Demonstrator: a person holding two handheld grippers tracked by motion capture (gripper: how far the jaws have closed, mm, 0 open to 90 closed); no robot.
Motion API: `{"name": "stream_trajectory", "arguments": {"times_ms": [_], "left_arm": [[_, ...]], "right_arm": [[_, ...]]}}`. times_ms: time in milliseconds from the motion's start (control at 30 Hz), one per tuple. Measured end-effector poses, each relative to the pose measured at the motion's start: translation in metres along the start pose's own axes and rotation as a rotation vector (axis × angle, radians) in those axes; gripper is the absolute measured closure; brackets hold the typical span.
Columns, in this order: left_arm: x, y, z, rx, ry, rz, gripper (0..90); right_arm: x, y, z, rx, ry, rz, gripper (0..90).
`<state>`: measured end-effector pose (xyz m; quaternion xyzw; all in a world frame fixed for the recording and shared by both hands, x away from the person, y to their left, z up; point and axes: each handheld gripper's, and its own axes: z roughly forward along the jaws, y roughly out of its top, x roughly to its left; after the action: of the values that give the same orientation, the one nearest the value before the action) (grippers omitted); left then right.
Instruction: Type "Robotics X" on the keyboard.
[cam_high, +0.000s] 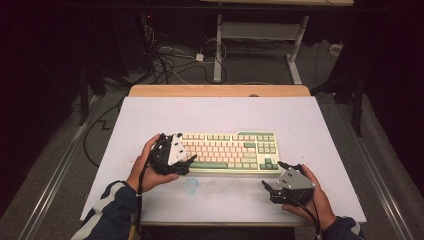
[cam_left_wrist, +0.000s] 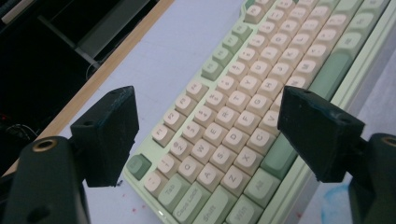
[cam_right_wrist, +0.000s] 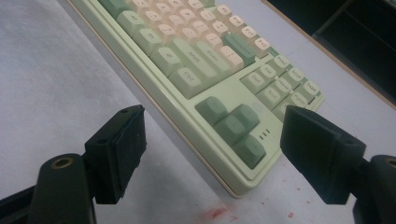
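Keyboard (cam_high: 227, 151): a pale green case with cream letter keys and darker green modifier keys; it lies flat near the middle of the table, its long side running left to right, a little nearer the person's edge than the far edge.
Table (cam_high: 310, 125): a white top with a strip of bare wood along the far edge; small red specks show near the keyboard's corners, and a faint blue smudge (cam_high: 190, 185) sits just in front of the keyboard's left half.
Left gripper (cam_high: 180, 152): held in the person's left hand at the keyboard's left end, over its outer keys.
Left jaws: wide apart with nothing between the pads; in the left gripper view (cam_left_wrist: 205, 135) they straddle the letter rows, one jaw over the white top beside the keyboard's edge, the other over the bottom row near the space bar.
Right gripper (cam_high: 276, 175): held in the person's right hand on the near side of the keyboard's right corner, just apart from it.
Right jaws: wide apart and holding nothing; in the right gripper view (cam_right_wrist: 212, 149) the arrow key cluster (cam_right_wrist: 233, 123) and the keyboard's near right corner lie between and beyond them.
Sleeves: dark with a light stripe on the left forearm.
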<state>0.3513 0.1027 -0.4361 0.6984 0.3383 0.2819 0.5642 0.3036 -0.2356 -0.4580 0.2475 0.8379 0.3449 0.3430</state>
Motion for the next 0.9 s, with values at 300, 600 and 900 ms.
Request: {"name": "stream_trajectory", "arguments": {"times_ms": [300,600,900], "left_arm": [[0.005,-0.009,-0.009,0.002,0.035,0.008,19.4],[0.011,-0.019,-0.022,0.001,0.060,0.001,18.0],[0.016,-0.032,-0.034,0.017,0.085,0.001,18.0]], "right_arm": [[-0.001,-0.001,0.000,0.003,-0.005,0.004,23.6],[-0.002,-0.001,0.000,0.003,-0.013,0.009,23.6],[-0.002,-0.001,0.001,0.004,-0.018,0.019,23.7]]}}
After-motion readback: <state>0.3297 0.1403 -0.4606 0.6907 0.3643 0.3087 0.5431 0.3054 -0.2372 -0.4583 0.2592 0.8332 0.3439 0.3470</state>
